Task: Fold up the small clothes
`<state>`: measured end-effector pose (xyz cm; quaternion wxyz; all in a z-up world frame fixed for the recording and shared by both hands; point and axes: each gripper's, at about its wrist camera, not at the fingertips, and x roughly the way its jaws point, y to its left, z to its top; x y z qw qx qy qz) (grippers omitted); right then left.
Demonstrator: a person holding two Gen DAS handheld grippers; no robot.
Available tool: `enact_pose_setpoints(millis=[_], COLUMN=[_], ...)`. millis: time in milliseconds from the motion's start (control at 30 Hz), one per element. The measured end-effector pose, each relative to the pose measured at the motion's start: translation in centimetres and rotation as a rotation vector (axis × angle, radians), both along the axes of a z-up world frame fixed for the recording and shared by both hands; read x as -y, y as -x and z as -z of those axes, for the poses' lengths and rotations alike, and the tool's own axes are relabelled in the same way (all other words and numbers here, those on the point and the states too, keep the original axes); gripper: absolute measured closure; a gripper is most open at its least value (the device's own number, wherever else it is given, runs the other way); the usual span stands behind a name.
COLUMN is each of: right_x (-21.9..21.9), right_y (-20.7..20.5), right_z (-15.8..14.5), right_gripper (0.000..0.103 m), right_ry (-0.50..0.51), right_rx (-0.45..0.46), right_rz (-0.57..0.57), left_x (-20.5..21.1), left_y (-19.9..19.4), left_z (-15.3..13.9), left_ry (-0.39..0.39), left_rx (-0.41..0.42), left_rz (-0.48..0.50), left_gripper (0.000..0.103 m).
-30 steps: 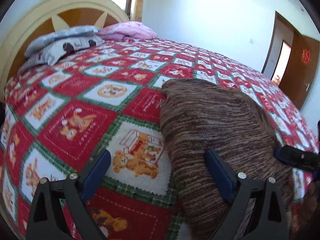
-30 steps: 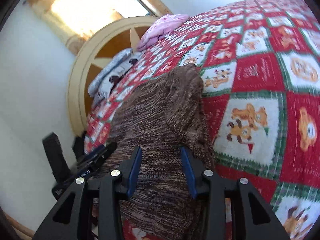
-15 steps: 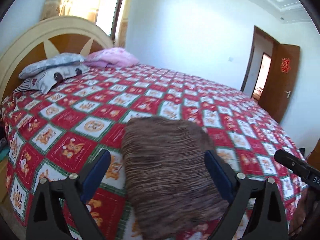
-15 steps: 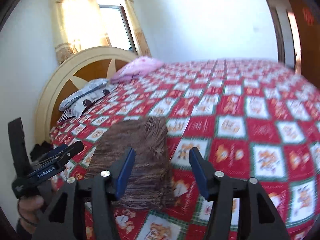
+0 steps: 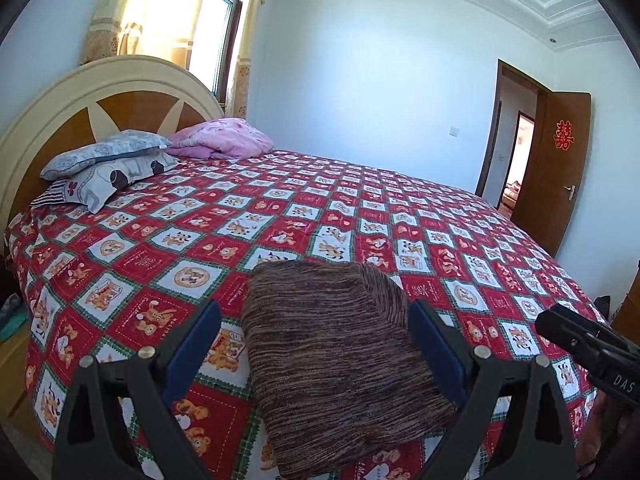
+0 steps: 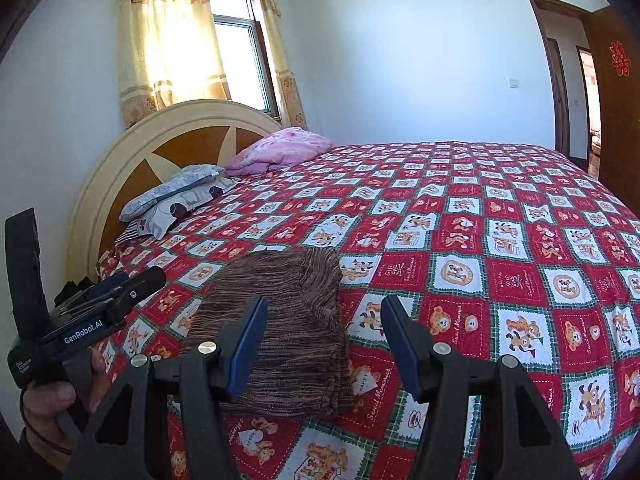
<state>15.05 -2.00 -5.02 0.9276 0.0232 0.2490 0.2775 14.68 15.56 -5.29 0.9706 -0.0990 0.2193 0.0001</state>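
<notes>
Both units same build: left gripper (image 5: 314, 346) and right gripper (image 6: 324, 344) have black angular frames, blue pads (image 6: 245, 346), silver screw heads at the pivots. Left body (image 6: 86, 326) carries white "GenRobot.AI" lettering, black strap above. Hand (image 6: 52, 408) wraps its grip.

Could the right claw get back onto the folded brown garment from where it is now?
Probably yes. The right claw is open and empty, above the near end of the folded brown garment, with nothing between them; the left claw stays off to the side.
</notes>
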Motion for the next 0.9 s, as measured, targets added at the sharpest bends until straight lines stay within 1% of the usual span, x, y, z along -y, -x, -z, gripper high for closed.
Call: enact_pose_setpoints(millis=[900], right_x=[-0.53], right_y=[0.75], right_z=[-0.18], right_gripper=[0.043], right_ry=[0.002], right_rx=[0.012], right_rz=[-0.007], left_x=[0.27], left_y=[0.42], left_z=[-0.50], left_ry=[0.013], left_rx=[0.014], left_rz=[0.004], left_gripper=[0.006])
